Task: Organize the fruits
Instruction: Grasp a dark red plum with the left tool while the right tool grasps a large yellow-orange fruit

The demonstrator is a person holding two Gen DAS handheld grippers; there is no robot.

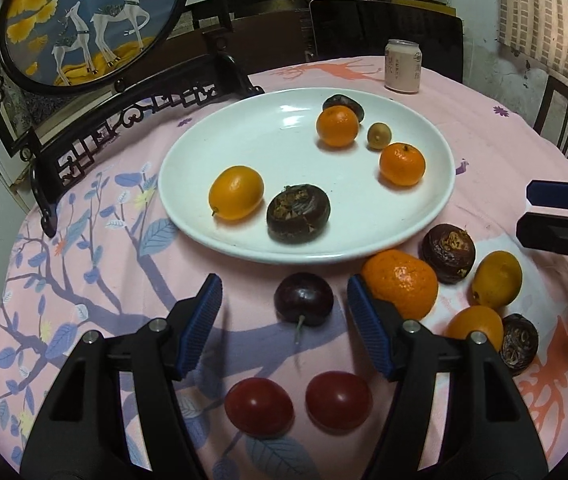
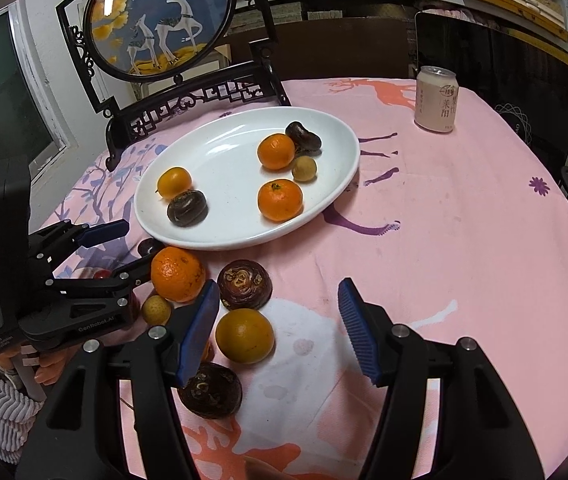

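Note:
A white plate (image 1: 244,136) (image 2: 224,152) holds two mandarins, a kumquat (image 1: 236,192), a small longan and two dark water chestnuts. My left gripper (image 1: 284,300) (image 2: 118,248) is open and empty, its fingers either side of a dark cherry (image 1: 303,299) lying on the cloth just in front of the plate. Two red cherry tomatoes (image 1: 259,406) lie nearer the camera. A big orange (image 1: 401,282) (image 2: 178,274), water chestnuts (image 2: 244,284) and kumquats (image 2: 244,335) lie to the right. My right gripper (image 2: 278,330) (image 1: 527,210) is open and empty above the cloth.
A pink drink can (image 1: 402,66) (image 2: 436,99) stands behind the plate. A dark carved frame with a deer picture (image 1: 92,20) (image 2: 160,20) stands at the back left. Chairs ring the round table with its pink cloth (image 2: 463,220).

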